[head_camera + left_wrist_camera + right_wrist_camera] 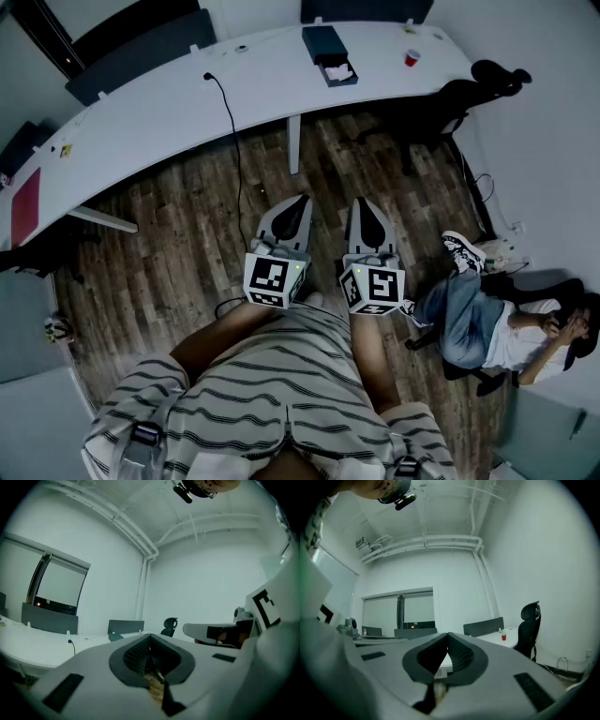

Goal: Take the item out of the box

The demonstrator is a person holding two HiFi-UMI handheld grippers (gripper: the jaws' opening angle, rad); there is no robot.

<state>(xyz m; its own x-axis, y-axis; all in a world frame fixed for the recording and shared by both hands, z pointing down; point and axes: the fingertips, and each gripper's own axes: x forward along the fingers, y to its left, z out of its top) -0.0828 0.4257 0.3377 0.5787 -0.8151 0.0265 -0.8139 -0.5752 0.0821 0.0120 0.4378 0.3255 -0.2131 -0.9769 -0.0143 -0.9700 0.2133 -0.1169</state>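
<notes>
Stands on bare plank floor (187,234), facing the curved near edge of a long white desk (169,112). Holds left gripper (298,202) and right gripper (364,206) low and side by side, tips toward the desk, each pair of jaws pressed fully together with nothing between them. Looks out on open floor ahead up to the desk, broken only by a white desk leg (293,142) and a black cable (233,141) dropping over the edge. Hemmed on the right by a black chair (473,94) and a person (497,328) seated on the floor, near the right gripper. Shows the dark box (324,43) well apart from both grippers, far across on the desktop, its drawer pulled out with a pale item (339,71) inside; red cup (411,58) to its right.
</notes>
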